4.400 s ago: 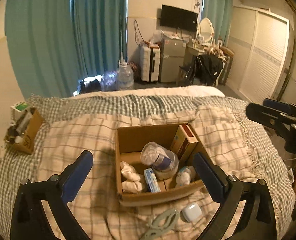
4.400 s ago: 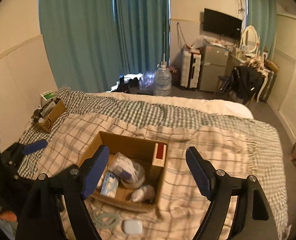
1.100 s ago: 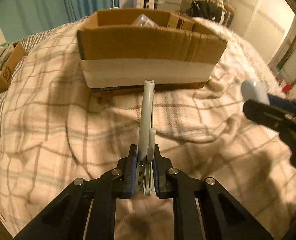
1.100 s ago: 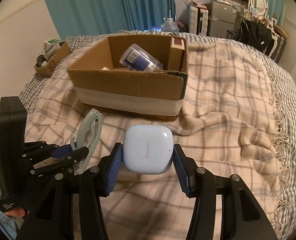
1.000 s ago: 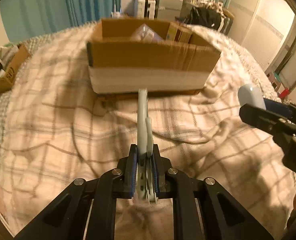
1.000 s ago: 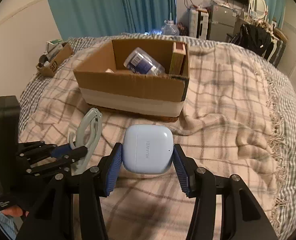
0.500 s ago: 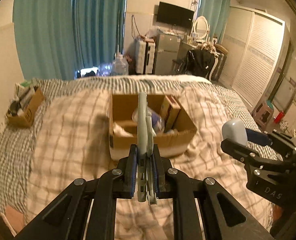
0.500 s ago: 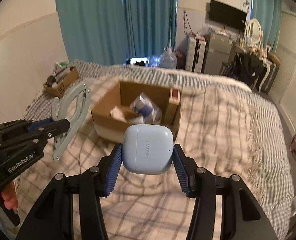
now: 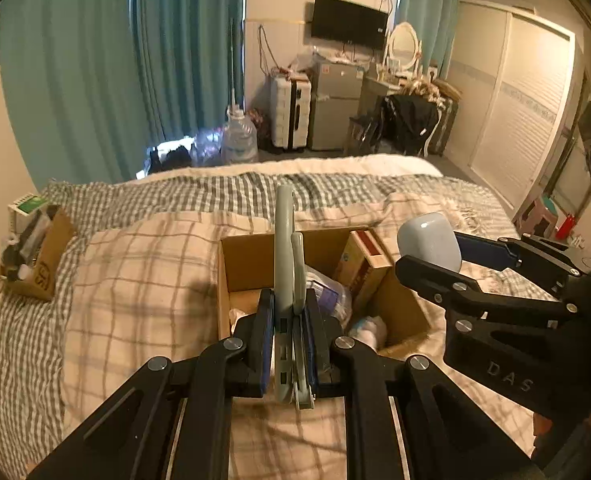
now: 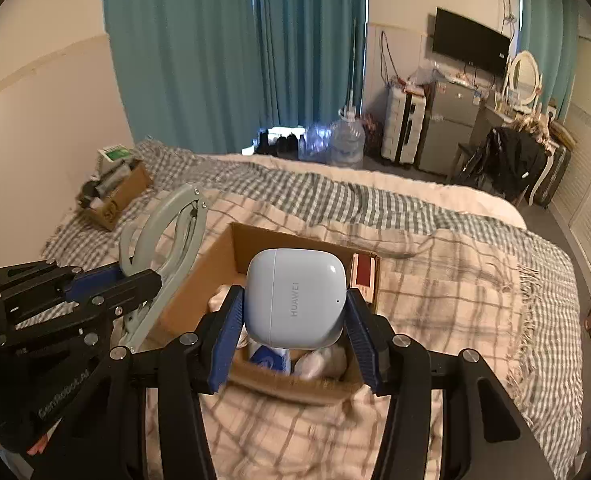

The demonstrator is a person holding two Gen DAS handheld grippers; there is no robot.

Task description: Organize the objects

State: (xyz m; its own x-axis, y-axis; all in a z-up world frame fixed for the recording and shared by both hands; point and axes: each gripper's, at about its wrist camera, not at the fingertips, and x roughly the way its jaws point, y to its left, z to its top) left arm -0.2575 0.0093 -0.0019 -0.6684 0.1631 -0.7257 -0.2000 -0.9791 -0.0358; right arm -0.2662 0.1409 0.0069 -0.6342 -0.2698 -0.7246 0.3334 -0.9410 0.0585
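Note:
An open cardboard box (image 9: 225, 270) (image 10: 199, 280) sits on the plaid blanket and holds a plastic jar, a brown-red carton and small white items. My left gripper (image 9: 288, 328) is shut on a pale grey-green hand grip tool (image 9: 285, 240) and holds it above the box's near left part. The tool also shows in the right wrist view (image 10: 167, 232). My right gripper (image 10: 293, 328) is shut on a white Huawei earbud case (image 10: 295, 296) and holds it above the box. The case shows in the left wrist view (image 9: 429, 240) over the box's right side.
A small cardboard box of toiletries (image 9: 35, 252) (image 10: 113, 192) sits at the bed's far left by the wall. Beyond the bed stand a water jug (image 9: 237, 140), a suitcase (image 9: 291, 114), a fridge and teal curtains. A wardrobe (image 9: 527, 92) is at the right.
Both grippers have risen from just above the blanket to well above the box and moved forward over it, each still holding its object. Earlier both were open and empty.

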